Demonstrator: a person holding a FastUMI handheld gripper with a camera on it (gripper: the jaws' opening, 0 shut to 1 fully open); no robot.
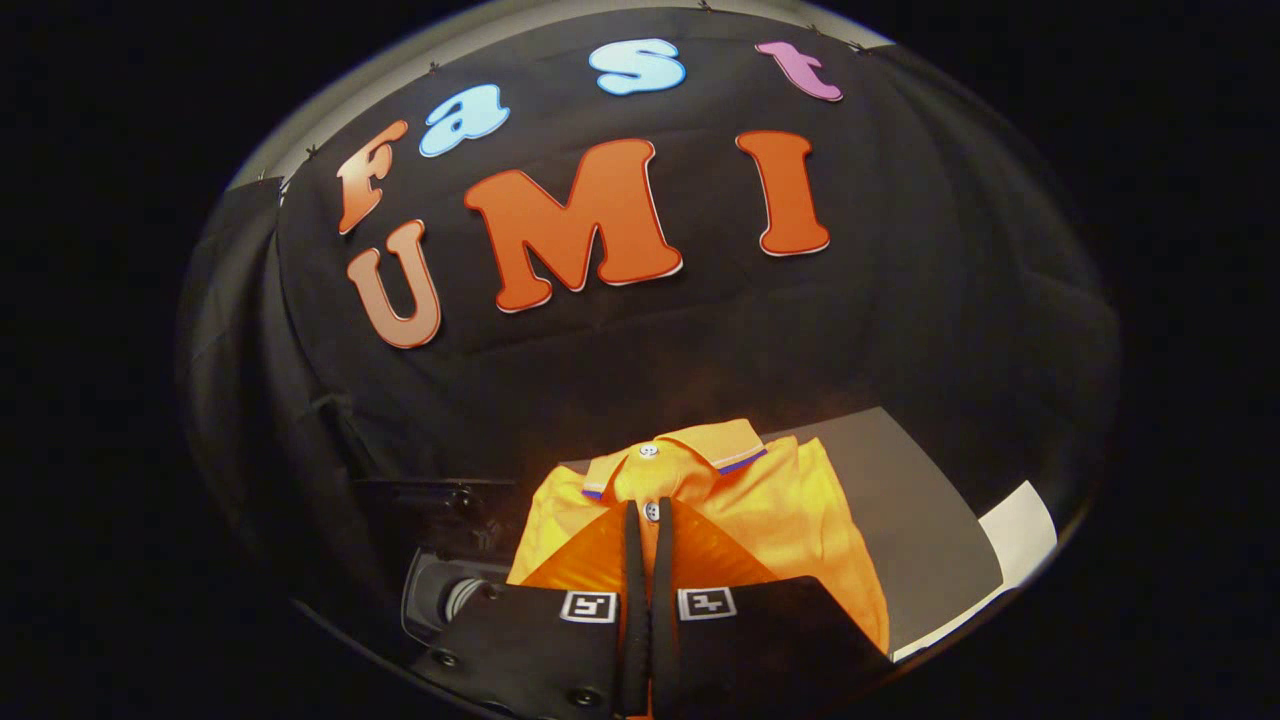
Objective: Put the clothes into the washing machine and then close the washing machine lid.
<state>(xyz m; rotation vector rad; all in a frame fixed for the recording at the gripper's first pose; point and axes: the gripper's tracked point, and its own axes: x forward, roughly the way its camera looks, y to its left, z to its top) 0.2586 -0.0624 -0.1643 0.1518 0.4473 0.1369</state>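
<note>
My claw [649,520] has its two black fingers [632,560] drawn almost together, pinching the front of the orange collared polo shirt [790,520] just below its collar, near a small button. The shirt hangs over the grey bench [920,500]. To the near left sits the dark washing machine [440,590], its round opening partly showing beside my fingers.
</note>
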